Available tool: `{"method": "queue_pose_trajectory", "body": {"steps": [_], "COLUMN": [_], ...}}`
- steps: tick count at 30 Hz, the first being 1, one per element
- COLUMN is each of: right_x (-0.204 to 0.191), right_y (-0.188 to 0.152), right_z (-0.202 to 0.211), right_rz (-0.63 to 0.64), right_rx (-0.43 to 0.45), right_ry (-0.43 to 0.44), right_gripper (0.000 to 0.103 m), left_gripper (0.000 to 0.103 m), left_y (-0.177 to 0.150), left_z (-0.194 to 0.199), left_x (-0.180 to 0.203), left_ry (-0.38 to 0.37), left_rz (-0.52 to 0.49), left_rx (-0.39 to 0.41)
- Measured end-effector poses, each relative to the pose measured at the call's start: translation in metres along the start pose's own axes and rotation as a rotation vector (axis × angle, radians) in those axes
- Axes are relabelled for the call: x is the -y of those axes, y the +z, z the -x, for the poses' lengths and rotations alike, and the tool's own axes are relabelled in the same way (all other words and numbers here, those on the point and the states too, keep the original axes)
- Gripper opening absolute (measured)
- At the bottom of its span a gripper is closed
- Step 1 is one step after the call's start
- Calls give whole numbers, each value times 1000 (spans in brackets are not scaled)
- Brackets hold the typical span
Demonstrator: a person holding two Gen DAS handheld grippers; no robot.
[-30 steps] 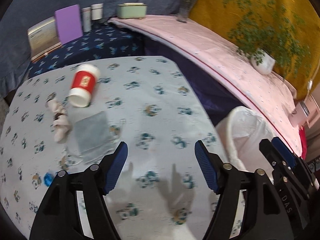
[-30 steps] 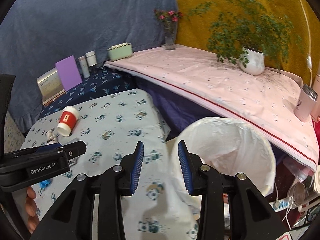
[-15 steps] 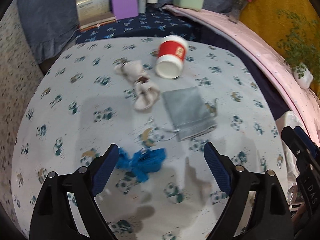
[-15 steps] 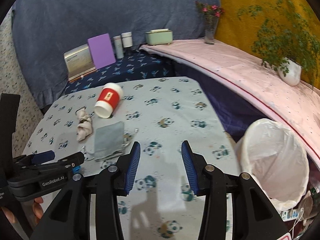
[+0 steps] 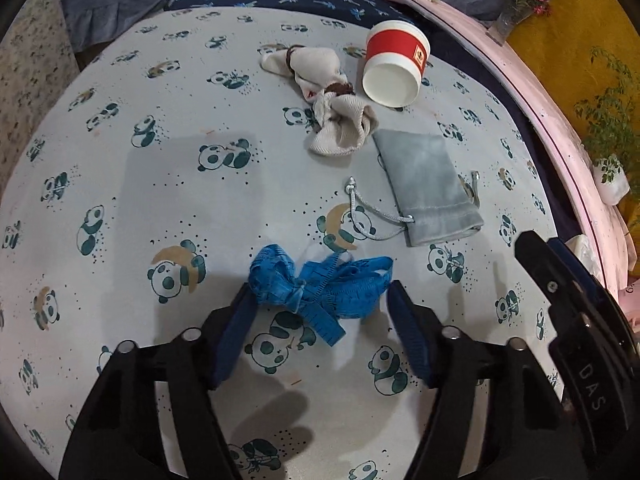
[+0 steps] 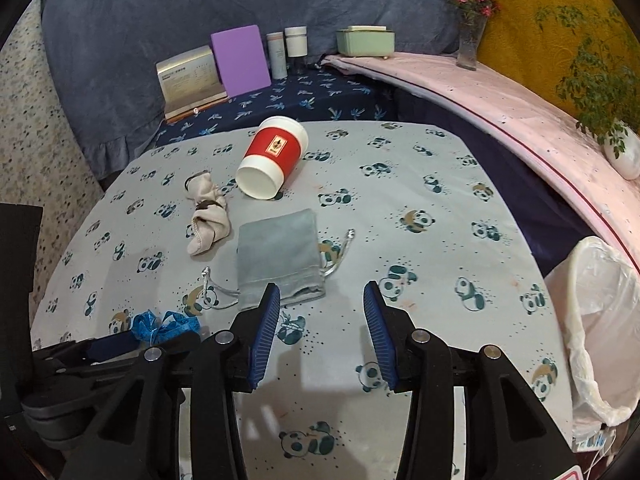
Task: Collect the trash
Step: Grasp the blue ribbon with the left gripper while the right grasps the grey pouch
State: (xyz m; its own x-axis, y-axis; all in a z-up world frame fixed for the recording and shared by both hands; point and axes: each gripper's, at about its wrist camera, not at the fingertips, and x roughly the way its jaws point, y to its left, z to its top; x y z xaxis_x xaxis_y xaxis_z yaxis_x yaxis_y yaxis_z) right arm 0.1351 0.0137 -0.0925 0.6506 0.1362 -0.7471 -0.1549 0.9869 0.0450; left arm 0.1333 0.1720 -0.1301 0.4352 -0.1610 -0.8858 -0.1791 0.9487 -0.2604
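A crumpled blue tape measure point(image 5: 320, 284) lies on the panda-print tablecloth point(image 5: 160, 184). My left gripper point(image 5: 318, 300) is open, its fingers on either side of the tape. A grey drawstring pouch point(image 5: 428, 188), a beige knotted cloth point(image 5: 332, 104) and a tipped red-and-white paper cup point(image 5: 394, 64) lie beyond. In the right wrist view my right gripper point(image 6: 320, 316) is open and empty, just short of the pouch point(image 6: 280, 260). The cup point(image 6: 272, 156), cloth point(image 6: 208, 220) and tape point(image 6: 164, 326) show there too. A white-lined trash bin point(image 6: 600, 320) stands off the table's right edge.
At the back on a dark blue cloth stand a book point(image 6: 188, 76), a purple box point(image 6: 240, 60), two small bottles point(image 6: 286, 50) and a green box point(image 6: 364, 40). A pink shelf point(image 6: 500, 96) on the right carries a flower vase point(image 6: 468, 44) and a potted plant point(image 6: 620, 152).
My left gripper has swung left from the bin side and come down over the blue tape, narrowing around it. My right gripper has turned from the bin toward the table and opened wider.
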Motion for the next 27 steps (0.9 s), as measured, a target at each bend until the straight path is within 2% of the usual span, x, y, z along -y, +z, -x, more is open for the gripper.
{"method": "queue_pose_trajectory", "body": {"steps": [7,16,20,23,27], "right_x": [-8,-7,-9,-11,-1], "right_y": [3,6,5,5,8], "right_z": [-30,-63,-66,-60,-45], "right_rz": [15,10,8,37,11], "right_rx": [-45,-92,-92,-84,-54], "right_ry": [7,19,35,22,31], "right_gripper": [43,42,28,11,8], "left_gripper": [50,49,49,49,49], "left_y": [12,26,29,31,31], "left_z": [3,4,6,8,14], "left_x": [-5,-7,-4,1,12], "left_ry": [-38,-33,-32,-30,-36], "left_rz": [0,-10,-18,-31,-51], "left_rx": [10,25,29,38,49]}}
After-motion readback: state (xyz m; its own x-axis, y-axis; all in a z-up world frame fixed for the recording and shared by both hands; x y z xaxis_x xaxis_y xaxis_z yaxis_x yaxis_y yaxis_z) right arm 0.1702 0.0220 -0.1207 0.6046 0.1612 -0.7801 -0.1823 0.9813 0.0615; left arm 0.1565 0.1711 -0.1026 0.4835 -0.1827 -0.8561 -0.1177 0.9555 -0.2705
